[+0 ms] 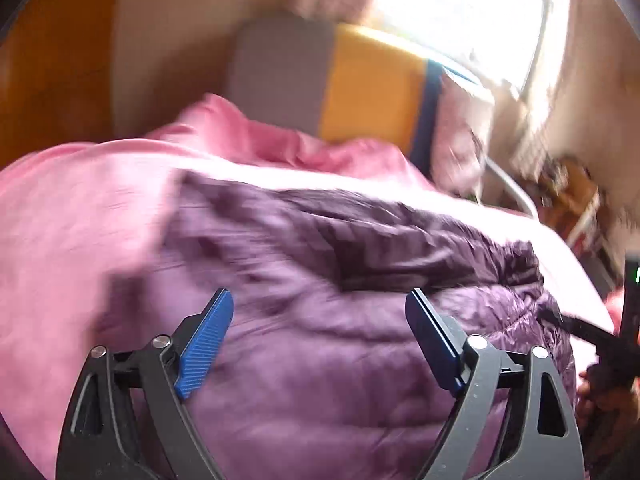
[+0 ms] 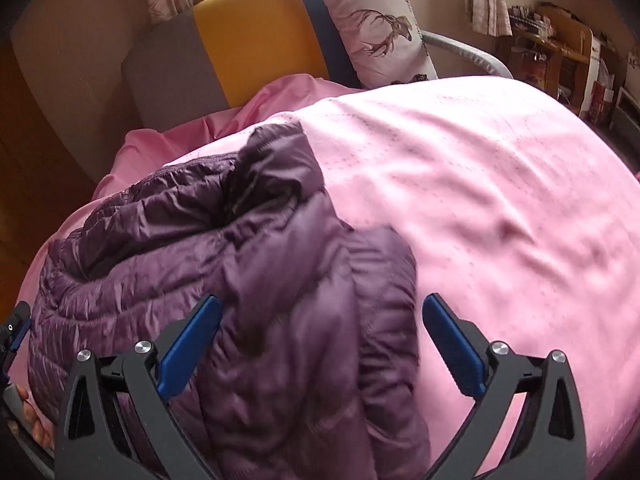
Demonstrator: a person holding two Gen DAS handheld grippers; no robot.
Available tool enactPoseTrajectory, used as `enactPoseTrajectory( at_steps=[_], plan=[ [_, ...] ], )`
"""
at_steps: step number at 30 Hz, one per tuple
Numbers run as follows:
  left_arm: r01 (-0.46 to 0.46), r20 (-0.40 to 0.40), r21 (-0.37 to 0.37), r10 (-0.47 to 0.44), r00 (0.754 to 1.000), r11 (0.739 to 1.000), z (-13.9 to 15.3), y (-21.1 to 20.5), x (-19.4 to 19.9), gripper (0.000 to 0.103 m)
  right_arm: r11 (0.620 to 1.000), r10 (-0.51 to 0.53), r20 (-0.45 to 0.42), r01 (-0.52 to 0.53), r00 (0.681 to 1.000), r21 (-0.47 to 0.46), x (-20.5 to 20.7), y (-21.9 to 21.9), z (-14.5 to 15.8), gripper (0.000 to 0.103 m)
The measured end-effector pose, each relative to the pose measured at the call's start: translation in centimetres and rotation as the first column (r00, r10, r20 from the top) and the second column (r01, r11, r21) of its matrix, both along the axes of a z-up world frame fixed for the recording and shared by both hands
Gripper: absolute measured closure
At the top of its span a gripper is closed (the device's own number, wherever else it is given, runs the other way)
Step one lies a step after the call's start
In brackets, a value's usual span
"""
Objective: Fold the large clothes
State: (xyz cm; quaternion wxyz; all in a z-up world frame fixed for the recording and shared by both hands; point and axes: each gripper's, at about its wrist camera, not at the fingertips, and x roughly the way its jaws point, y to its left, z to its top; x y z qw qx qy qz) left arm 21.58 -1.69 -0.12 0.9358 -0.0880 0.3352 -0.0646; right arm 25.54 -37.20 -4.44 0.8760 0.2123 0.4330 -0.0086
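Note:
A purple quilted puffer jacket [image 1: 320,320] lies bunched on a pink bedspread [image 1: 60,220]. My left gripper [image 1: 320,308] is open just above the jacket's middle, holding nothing. In the right wrist view the jacket [image 2: 240,260] lies at the left of the bedspread [image 2: 480,200], with one part folded over toward me. My right gripper [image 2: 322,316] is open over that folded part, holding nothing. The right gripper shows at the right edge of the left wrist view [image 1: 592,336], and the left gripper at the left edge of the right wrist view [image 2: 14,328].
A grey, yellow and blue headboard [image 2: 248,40] stands at the far end of the bed, with a deer-print pillow [image 2: 380,28] against it. Wooden shelves with clutter [image 2: 560,48] are at the far right. Curtains and a bright window [image 1: 460,12] are behind.

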Motion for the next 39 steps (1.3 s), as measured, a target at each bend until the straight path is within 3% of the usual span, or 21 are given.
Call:
enactPoseTrajectory(
  at_steps=[3, 5, 6, 7, 8, 10, 12, 13, 14, 15, 17, 20, 25, 26, 28, 29, 30, 32, 35, 39],
  plan=[
    [-0.127, 0.016, -0.018, 0.128, 0.992, 0.992, -0.3, 5.1, -3.6, 0.012, 0.976, 0.011, -0.030, -0.005, 0.999, 0.218, -2.8, -1.3, -2.2, 0.002],
    [-0.185, -0.016, -0.027, 0.185, 0.983, 0.982, -1.9, 7.6, -5.4, 0.010, 0.970, 0.005, 0.000, -0.005, 1.000, 0.244, -4.1, -1.0, -2.6, 0.002],
    [-0.183, -0.077, -0.057, 0.178, 0.981, 0.982, -3.4, 8.8, -5.8, 0.010, 0.971, 0.013, 0.011, -0.015, 1.000, 0.237, -4.5, -0.7, -2.5, 0.002],
    [-0.175, -0.130, -0.108, 0.161, 0.978, 0.979, -4.6, 9.6, -5.9, 0.010, 0.970, 0.027, 0.011, -0.029, 1.000, 0.243, -4.6, -0.2, -2.4, 0.002],
    [-0.161, -0.187, -0.227, 0.119, 0.975, 0.961, -5.8, 10.8, -6.0, 0.010, 0.969, 0.042, 0.009, -0.043, 0.999, 0.243, -4.6, 0.4, -2.2, 0.005],
    [-0.147, -0.212, -0.336, 0.077, 0.974, 0.931, -6.7, 11.7, -6.0, 0.014, 0.973, 0.059, 0.006, -0.059, 0.998, 0.223, -4.7, 1.5, -1.9, 0.024],
    [-0.092, -0.197, -0.398, 0.013, 0.980, 0.913, -6.9, 11.9, -5.9, 0.040, 0.972, 0.061, 0.017, -0.063, 0.998, 0.226, -5.0, 1.8, -1.4, 0.053],
    [-0.082, -0.199, -0.407, 0.000, 0.980, 0.910, -6.9, 12.0, -5.9, 0.044, 0.973, 0.056, 0.023, -0.060, 0.998, 0.223, -5.4, 1.7, -1.0, 0.060],
    [-0.067, -0.193, -0.411, -0.015, 0.981, 0.909, -6.8, 12.1, -5.9, 0.055, 0.971, 0.057, 0.030, -0.063, 0.998, 0.230, -5.9, 1.5, -0.5, 0.070],
    [-0.042, -0.185, -0.425, -0.042, 0.982, 0.904, -6.6, 12.1, -6.0, 0.065, 0.969, 0.062, 0.039, -0.070, 0.997, 0.236, -6.5, 1.5, 0.0, 0.076],
    [-0.023, -0.178, -0.454, -0.065, 0.982, 0.891, -6.3, 12.5, -6.3, 0.074, 0.969, 0.093, 0.056, -0.103, 0.994, 0.223, -7.8, 1.7, 1.2, 0.078],
    [0.017, -0.170, -0.447, -0.103, 0.980, 0.894, -5.5, 12.4, -7.3, 0.079, 0.971, 0.145, 0.055, -0.153, 0.988, 0.183, -10.3, 2.0, 2.4, 0.079],
    [0.076, -0.187, -0.392, -0.161, 0.969, 0.917, -4.6, 12.2, -10.5, 0.079, 0.956, 0.220, 0.027, -0.221, 0.975, 0.196, -15.1, 2.0, 2.6, 0.077],
    [0.069, -0.200, -0.383, -0.156, 0.967, 0.921, -4.6, 12.9, -12.0, 0.076, 0.954, 0.223, 0.018, -0.222, 0.975, 0.200, -16.0, 2.0, 2.4, 0.070],
    [0.020, -0.210, -0.311, -0.089, 0.974, 0.950, -3.9, 13.5, -14.2, 0.053, 0.958, 0.205, 0.006, -0.201, 0.979, 0.203, -17.1, 1.5, 2.2, 0.059],
    [-0.006, -0.189, -0.252, -0.043, 0.981, 0.968, -3.1, 13.7, -15.3, 0.035, 0.960, 0.188, 0.004, -0.185, 0.982, 0.210, -17.3, 1.1, 2.1, 0.050],
    [-0.014, -0.163, -0.231, -0.024, 0.986, 0.973, -2.3, 13.7, -15.7, 0.028, 0.958, 0.171, 0.001, -0.167, 0.985, 0.232, -17.6, 0.6, 2.0, 0.047],
    [-0.004, -0.087, -0.234, -0.017, 0.996, 0.972, -0.1, 13.5, -16.3, 0.027, 0.970, 0.104, 0.014, -0.104, 0.995, 0.221, -17.9, -0.6, 2.5, 0.042],
    [0.036, -0.027, -0.236, -0.043, 0.999, 0.971, 2.0, 11.7, -15.7, 0.026, 0.991, 0.038, 0.063, -0.046, 0.997, 0.129, -17.6, -1.0, 4.6, 0.039],
    [0.118, -0.002, -0.152, -0.120, 0.993, 0.981, 3.4, 6.3, -12.3, 0.026, 0.990, 0.119, 0.173, -0.130, 0.978, 0.053, -16.9, 2.0, 8.2, 0.040]
  ],
)
